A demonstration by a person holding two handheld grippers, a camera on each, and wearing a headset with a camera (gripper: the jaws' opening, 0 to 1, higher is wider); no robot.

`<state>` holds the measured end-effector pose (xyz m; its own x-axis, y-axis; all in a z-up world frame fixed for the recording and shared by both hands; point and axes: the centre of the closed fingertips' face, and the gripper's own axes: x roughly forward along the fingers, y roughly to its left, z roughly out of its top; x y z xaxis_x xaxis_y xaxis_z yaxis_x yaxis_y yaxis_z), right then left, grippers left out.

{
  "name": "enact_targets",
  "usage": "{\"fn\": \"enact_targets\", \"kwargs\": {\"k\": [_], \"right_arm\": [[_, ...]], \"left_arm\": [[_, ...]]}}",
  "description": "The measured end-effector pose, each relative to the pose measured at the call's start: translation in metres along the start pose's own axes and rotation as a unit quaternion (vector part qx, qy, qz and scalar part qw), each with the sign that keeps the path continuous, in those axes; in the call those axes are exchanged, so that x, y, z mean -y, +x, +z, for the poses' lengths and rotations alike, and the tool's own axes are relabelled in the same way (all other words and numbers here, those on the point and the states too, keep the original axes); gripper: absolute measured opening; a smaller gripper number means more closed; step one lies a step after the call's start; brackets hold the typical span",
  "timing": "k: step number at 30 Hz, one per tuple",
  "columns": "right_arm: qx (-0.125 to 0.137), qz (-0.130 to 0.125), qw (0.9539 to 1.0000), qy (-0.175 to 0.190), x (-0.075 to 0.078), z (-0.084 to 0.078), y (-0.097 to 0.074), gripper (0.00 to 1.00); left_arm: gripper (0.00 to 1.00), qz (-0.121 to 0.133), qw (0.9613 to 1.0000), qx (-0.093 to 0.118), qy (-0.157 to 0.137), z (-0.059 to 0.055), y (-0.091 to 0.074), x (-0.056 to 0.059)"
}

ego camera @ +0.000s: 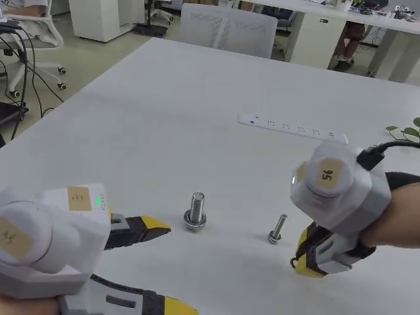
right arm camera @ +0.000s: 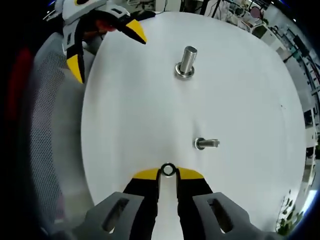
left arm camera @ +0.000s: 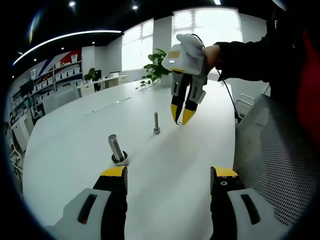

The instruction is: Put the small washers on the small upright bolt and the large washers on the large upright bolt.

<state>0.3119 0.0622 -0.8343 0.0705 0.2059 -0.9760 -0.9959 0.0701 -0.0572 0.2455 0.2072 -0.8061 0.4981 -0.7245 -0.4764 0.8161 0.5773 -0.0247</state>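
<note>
The large upright bolt [ego camera: 196,211] [left arm camera: 117,150] [right arm camera: 186,62] stands on the white table [ego camera: 164,118] with a washer around its base. To its right stands the small bolt [ego camera: 277,229] [left arm camera: 156,123] [right arm camera: 206,143]. My right gripper [ego camera: 307,266] [left arm camera: 182,117] [right arm camera: 168,172] hovers just right of the small bolt, pointing down, shut on a small washer [right arm camera: 168,170] pinched at its tips. My left gripper [ego camera: 172,268] [left arm camera: 169,175] [right arm camera: 105,49] is open and holds nothing. It sits low at the near left, with its upper fingertip close to the large bolt.
A white power strip [ego camera: 292,128] lies across the table further back. Green leaves [ego camera: 407,131] show at the right edge. A mesh office chair [left arm camera: 280,165] stands beside the near table edge, and a grey chair [ego camera: 226,29] at the far side.
</note>
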Motion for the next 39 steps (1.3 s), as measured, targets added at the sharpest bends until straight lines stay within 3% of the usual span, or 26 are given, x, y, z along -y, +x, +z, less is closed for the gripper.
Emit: {"fn": "enact_targets", "kwargs": {"k": [11, 21, 31, 39], "right_arm": [[0.012, -0.025, 0.9996, 0.000, 0.016, 0.002, -0.028, 0.14], [0.024, -0.045, 0.9986, -0.016, 0.031, 0.021, -0.044, 0.14], [0.029, -0.046, 0.9979, -0.034, 0.043, 0.037, -0.041, 0.14], [0.018, -0.037, 0.9982, -0.044, 0.045, 0.037, -0.028, 0.14]], "left_arm": [[0.67, -0.001, 1.0000, -0.001, 0.000, -0.001, 0.000, 0.002], [0.67, 0.000, 1.0000, -0.002, -0.001, -0.002, -0.001, 0.001], [0.67, 0.002, 1.0000, -0.001, -0.003, -0.002, -0.003, 0.000], [0.67, 0.003, 1.0000, -0.001, -0.004, -0.002, -0.003, 0.000]]}}
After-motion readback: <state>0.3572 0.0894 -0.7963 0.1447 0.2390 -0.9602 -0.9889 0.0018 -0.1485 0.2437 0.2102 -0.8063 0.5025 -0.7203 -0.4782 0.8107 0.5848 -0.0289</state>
